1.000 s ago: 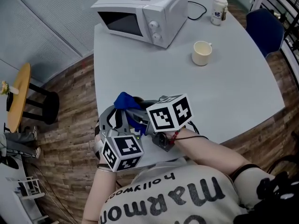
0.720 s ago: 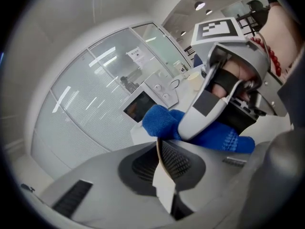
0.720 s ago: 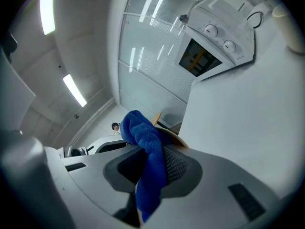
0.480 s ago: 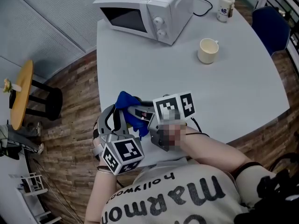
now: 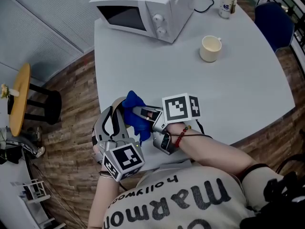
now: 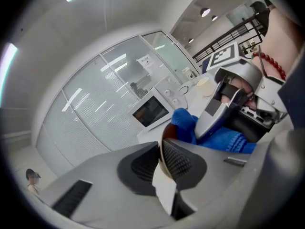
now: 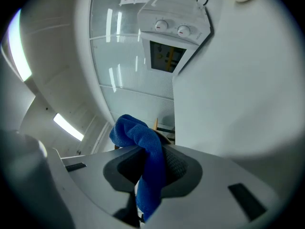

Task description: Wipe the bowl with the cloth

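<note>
Beside table (image 5: pixel 238 89), left tongs (image 6: pixel 160 146), loosening, pinch bowl (image 6: pixel 165 131); right tongs (image 7: pixel 151 162) clamp cloth (image 7: pixel 136 130).

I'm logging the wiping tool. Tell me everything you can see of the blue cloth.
The blue cloth is soft, finely knitted-looking fabric, bunched rather than spread. The right gripper has its jaws shut on its middle: a rounded fold bulges above the pads and a short tail hangs below. In the head view it is at the near corner of the table, close before the person.
</note>
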Action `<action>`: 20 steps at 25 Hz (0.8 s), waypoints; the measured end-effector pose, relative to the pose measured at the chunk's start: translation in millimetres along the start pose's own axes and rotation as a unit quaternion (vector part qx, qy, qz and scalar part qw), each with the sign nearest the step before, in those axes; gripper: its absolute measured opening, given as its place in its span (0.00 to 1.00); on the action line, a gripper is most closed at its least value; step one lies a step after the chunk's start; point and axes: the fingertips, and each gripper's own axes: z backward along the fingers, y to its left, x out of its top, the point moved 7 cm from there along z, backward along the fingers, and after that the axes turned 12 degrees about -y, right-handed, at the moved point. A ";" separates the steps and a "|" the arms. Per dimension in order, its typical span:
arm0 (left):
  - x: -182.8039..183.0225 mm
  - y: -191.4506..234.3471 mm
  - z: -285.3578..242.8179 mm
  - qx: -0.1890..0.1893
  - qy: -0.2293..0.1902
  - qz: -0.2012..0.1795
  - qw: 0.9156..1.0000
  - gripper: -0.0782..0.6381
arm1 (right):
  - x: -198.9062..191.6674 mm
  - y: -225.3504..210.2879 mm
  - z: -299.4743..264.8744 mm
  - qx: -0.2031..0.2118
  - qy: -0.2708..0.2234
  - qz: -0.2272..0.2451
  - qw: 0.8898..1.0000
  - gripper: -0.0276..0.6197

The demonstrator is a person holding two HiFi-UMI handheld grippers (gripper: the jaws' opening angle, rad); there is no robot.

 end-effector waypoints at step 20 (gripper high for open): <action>-17.9 29.2 12.3 0.052 -0.045 0.138 0.988 0.18 | -25.8 4.7 2.0 -0.006 -0.050 -0.056 0.997 0.16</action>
